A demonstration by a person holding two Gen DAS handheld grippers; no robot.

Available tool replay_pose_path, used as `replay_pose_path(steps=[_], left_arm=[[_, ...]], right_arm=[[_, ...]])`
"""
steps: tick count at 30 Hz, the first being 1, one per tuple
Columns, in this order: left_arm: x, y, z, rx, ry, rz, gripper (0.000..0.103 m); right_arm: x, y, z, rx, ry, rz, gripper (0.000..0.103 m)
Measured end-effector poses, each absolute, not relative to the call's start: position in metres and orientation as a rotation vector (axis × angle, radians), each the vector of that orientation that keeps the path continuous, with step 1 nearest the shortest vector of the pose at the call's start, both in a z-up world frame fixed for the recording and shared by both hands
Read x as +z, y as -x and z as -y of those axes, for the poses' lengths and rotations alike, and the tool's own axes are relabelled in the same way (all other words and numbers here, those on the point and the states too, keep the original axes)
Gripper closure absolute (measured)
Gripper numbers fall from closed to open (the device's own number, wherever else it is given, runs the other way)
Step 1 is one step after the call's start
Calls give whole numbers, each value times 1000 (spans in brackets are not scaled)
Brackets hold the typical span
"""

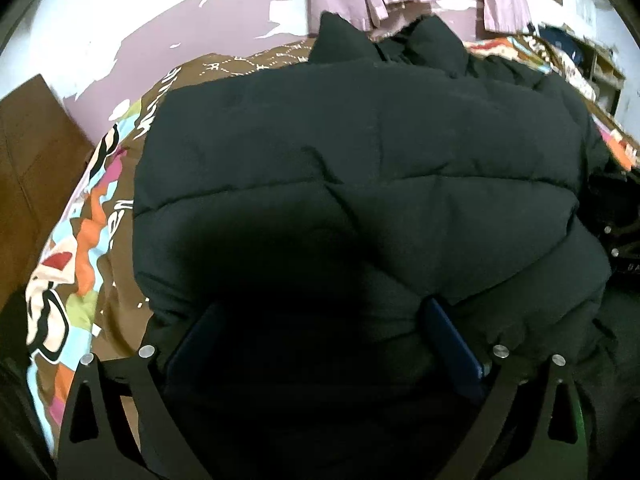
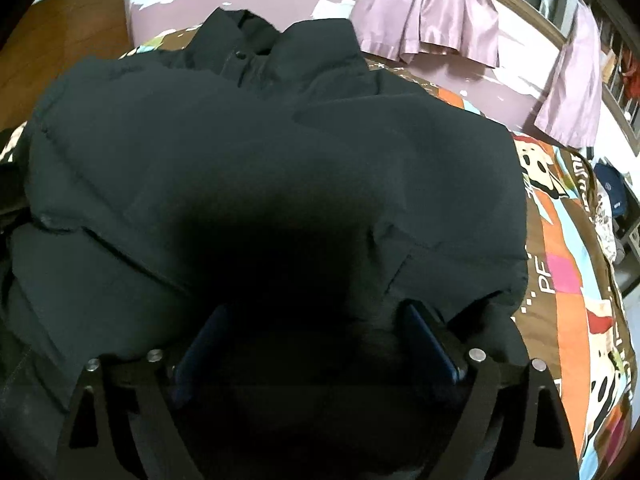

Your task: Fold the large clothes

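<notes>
Item under inspection: one black padded jacket (image 1: pixel 360 152), lying on a bed covered by a bright patterned bedspread (image 1: pixel 80 248). The collar end (image 2: pixel 256 40) points away from the person, towards the lilac wall (image 1: pixel 224 28) and the pale purple curtains (image 2: pixel 432 12).

Left gripper (image 1: pixel 320 340): jaws spread wide, blue pads standing on either side of a dark bulge of jacket at the near edge. The cloth fills the gap, but the pads do not appear to pinch it — judged released, not gripped.

Right gripper (image 2: pixel 316 344): the same condition. Jaws wide apart, jacket fabric between and beneath them, with no visible pinch.

Progress, as a judgement: the jacket lies as a compact, thick bundle with layers overlapping across the body, and no sleeve is seen hanging free in either view — so at least one fold seems already laid. Both tools rest low at the near hem with nothing held, which suggests a fold has been set down.

Outstanding: the bundle is puffy and uneven, with loose ridges on the right-hand side (image 2: pixel 420 248). Whether a further fold towards the collar remains cannot be settled; the near edge is lost in shadow
</notes>
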State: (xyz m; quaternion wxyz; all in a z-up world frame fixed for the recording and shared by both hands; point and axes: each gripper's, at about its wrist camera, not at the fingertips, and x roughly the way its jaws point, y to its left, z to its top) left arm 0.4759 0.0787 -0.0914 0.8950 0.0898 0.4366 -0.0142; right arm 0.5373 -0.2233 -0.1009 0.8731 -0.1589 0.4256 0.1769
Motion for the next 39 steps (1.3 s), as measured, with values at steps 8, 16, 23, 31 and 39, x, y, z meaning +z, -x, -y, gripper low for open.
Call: replay_pose_path(steps=[8, 16, 23, 31, 39], left_arm=[[-64, -461, -82, 12, -153, -871, 4], [-47, -450, -114, 35, 106, -924, 4], [-36, -446, -139, 72, 340, -969, 4], [-1, -447, -126, 119, 266, -950, 4], [21, -501, -94, 93, 140, -1078, 4]], right_arm=[[-84, -527, 234, 370, 278, -887, 11], [-57, -523, 273, 294, 57, -830, 11], [-46, -518, 280, 273, 28, -810, 9], [-35, -527, 285, 282, -42, -837, 6], [-8, -573, 263, 409, -128, -755, 6]])
